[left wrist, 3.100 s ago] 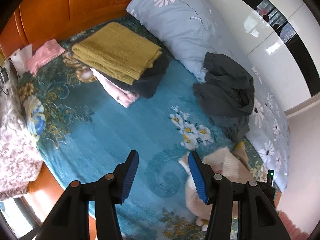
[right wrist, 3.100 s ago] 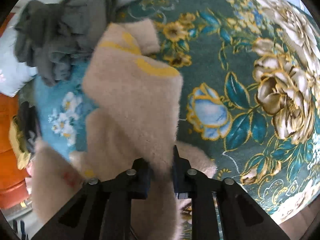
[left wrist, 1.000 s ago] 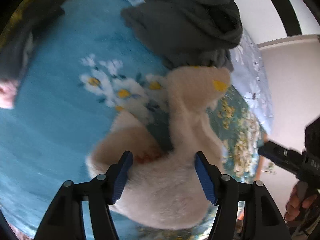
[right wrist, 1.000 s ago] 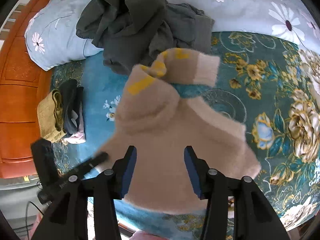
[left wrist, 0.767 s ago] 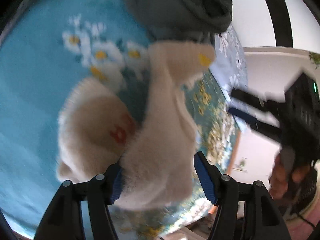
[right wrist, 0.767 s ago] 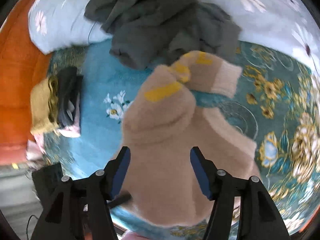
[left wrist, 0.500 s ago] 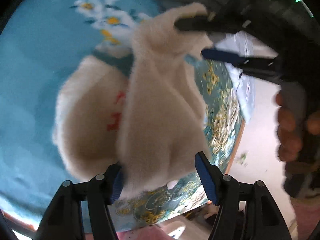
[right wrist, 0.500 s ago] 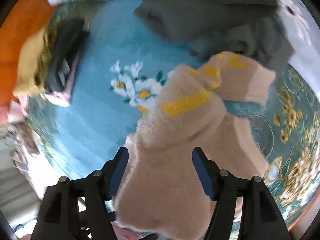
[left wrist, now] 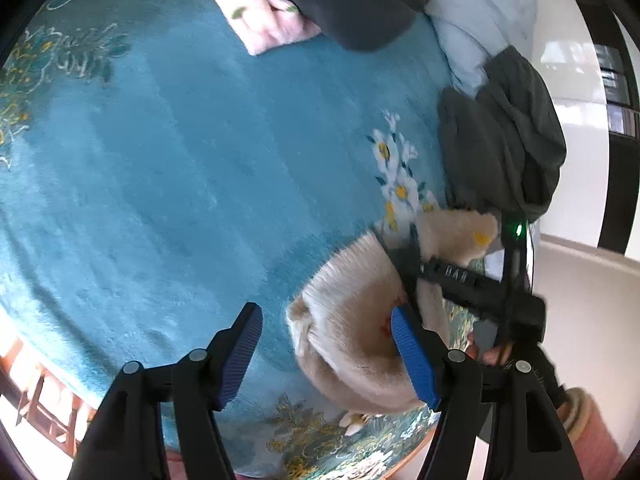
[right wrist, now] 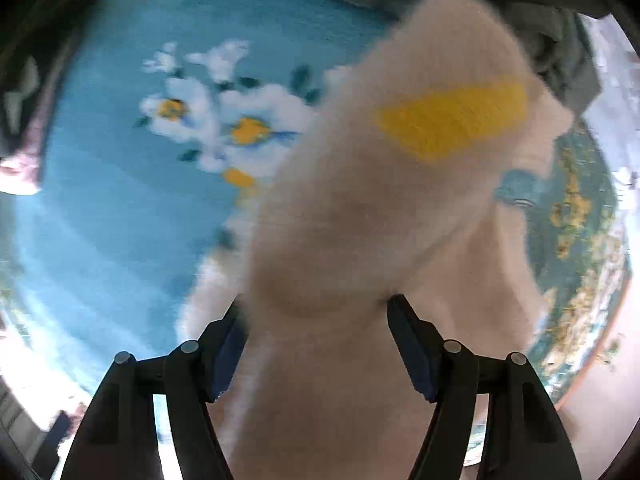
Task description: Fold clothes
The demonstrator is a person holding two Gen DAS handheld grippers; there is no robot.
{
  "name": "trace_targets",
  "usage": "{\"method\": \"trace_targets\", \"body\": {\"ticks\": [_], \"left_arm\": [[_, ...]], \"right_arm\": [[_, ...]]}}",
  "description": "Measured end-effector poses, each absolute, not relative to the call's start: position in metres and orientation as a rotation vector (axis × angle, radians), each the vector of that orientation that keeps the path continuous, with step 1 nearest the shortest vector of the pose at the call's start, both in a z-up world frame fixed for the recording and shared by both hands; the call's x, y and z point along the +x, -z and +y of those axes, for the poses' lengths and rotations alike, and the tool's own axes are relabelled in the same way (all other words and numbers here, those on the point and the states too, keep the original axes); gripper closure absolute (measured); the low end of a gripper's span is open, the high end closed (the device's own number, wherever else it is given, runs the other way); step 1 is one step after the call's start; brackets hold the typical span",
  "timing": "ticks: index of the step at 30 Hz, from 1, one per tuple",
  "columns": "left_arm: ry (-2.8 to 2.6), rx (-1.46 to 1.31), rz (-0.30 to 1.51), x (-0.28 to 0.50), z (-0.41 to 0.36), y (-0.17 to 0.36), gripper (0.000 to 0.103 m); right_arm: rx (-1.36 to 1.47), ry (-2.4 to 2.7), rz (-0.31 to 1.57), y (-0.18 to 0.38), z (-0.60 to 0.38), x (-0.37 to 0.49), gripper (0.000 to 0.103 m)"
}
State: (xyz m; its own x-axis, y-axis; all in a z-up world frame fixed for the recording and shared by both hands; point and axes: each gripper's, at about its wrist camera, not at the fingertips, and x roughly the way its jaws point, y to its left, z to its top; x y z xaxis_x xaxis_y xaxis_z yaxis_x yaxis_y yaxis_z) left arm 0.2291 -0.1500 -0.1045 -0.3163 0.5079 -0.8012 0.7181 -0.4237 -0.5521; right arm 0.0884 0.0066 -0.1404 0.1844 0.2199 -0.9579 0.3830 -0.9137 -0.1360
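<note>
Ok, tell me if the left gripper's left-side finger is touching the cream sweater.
Apart. The left wrist view shows blue blanket between that finger and the cream sweater; the left gripper is open.

My left wrist camera looks down from above the bed (left wrist: 160, 152), along its wide-spread tongs (left wrist: 326, 354), taking in much of the blue blanket. Right wrist camera sits very near the cream sweater (right wrist: 360, 220), which fills the view. Both share the sweater and the white flower print (left wrist: 394, 176).
</note>
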Motion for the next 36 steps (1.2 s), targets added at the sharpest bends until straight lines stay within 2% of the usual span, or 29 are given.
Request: {"method": "trace_targets", "body": {"ticks": [2, 4, 6, 7, 12, 18, 29, 36], "left_arm": [[1.840, 1.727, 1.593, 0.229, -0.158, 0.103, 0.032], [1.846, 1.748, 1.594, 0.223, -0.152, 0.103, 0.032], [1.849, 1.766, 1.599, 0.216, -0.144, 0.104, 0.032], [1.854, 1.774, 1.604, 0.215, -0.141, 0.101, 0.032], [1.915, 1.807, 1.577, 0.200, -0.128, 0.084, 0.032], [1.953, 1.826, 1.551, 0.199, -0.113, 0.063, 0.032], [2.051, 1.829, 1.521, 0.197, -0.092, 0.023, 0.032], [2.061, 1.729, 1.558, 0.210, -0.111, 0.008, 0.032]], "right_arm": [[2.304, 1.849, 0.583, 0.135, 0.021, 0.085, 0.037], [2.294, 1.867, 0.526, 0.117, 0.045, 0.080, 0.071], [2.265, 1.909, 0.532, 0.098, 0.065, 0.079, 0.084], [2.241, 1.940, 0.540, 0.087, 0.077, 0.080, 0.087], [2.191, 2.115, 0.578, 0.038, 0.149, 0.085, 0.089], [2.146, 2.327, 0.299, -0.029, 0.233, 0.104, 0.091], [1.622, 2.357, 0.198, -0.148, 0.136, 0.131, 0.092], [1.314, 2.327, 0.098, -0.232, 0.092, 0.141, 0.092]]}}
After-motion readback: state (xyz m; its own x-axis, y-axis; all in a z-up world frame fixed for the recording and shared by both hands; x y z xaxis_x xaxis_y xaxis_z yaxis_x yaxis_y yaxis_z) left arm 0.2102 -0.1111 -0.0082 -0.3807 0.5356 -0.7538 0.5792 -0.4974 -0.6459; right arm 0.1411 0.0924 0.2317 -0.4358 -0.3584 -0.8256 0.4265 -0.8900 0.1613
